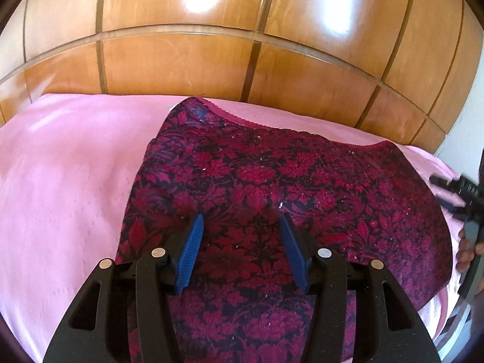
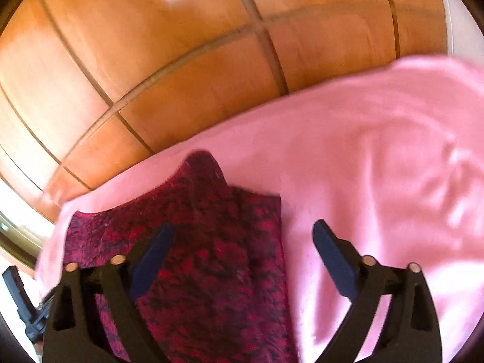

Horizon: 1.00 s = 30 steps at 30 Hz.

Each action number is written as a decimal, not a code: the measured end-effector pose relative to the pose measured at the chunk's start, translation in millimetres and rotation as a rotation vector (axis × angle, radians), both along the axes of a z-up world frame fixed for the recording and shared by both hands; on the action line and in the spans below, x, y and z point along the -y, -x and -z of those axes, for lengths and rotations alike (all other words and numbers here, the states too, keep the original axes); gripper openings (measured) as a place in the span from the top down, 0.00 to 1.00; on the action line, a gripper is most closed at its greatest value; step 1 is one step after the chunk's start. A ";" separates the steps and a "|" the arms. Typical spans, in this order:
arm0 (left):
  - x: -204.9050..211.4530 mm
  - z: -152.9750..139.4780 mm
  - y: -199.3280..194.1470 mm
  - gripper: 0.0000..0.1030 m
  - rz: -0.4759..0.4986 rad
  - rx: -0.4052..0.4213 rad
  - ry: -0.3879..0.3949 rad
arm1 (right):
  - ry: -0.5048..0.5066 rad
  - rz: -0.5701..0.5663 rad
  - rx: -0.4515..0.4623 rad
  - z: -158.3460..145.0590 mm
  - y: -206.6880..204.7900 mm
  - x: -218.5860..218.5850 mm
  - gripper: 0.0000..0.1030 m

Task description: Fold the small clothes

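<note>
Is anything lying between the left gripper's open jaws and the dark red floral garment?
Nothing visible. The left gripper hangs open directly over the dark red floral garment, which lies alone on the pink bedsheet.

A bed covered in a smooth pink sheet [image 1: 60, 181] fills the lower part of both views. Behind it stands a tall piece of glossy orange-brown wooden panelling [image 1: 181, 66], divided into rectangles by thin, lighter inlaid strips. Bright patches of light reflect off its upper panels. In the left wrist view a strip of pale wall [image 1: 462, 127] shows at the right edge of the wood. The right wrist view is blurred, with bright white areas at its far left and upper right.
</note>
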<state>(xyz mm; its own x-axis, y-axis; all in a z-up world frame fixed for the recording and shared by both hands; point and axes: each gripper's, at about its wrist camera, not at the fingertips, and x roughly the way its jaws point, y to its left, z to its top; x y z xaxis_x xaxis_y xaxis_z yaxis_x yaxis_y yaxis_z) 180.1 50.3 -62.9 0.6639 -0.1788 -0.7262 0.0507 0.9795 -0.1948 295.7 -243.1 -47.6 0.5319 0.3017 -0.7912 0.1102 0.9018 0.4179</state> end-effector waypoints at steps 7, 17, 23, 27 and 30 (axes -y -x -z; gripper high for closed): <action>-6.8 -12.7 25.1 0.50 0.022 0.017 0.061 | -0.186 -0.102 -0.078 31.5 34.7 2.4 0.24; 5.9 2.4 28.9 0.50 0.103 -0.031 0.052 | -0.270 -0.157 -0.123 38.9 69.6 -2.1 0.39; 2.2 8.3 15.7 0.50 0.107 -0.063 0.072 | -0.148 -0.211 -0.082 -2.0 73.1 -31.1 0.63; -5.7 8.9 13.0 0.50 0.095 -0.073 0.144 | -0.242 -0.253 0.000 -38.9 78.0 -52.6 0.70; -13.4 9.4 11.7 0.50 0.095 -0.077 0.191 | -0.270 -0.320 0.062 -67.3 76.8 -90.4 0.72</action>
<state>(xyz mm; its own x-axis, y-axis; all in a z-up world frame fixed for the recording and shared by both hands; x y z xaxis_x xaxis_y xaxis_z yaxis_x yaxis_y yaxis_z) 168.5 63.7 -72.3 0.5817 -0.3768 -0.7209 0.1186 0.9160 -0.3831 218.9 -152.7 19.7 0.4216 0.6515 -0.6307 -0.1901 0.7436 0.6410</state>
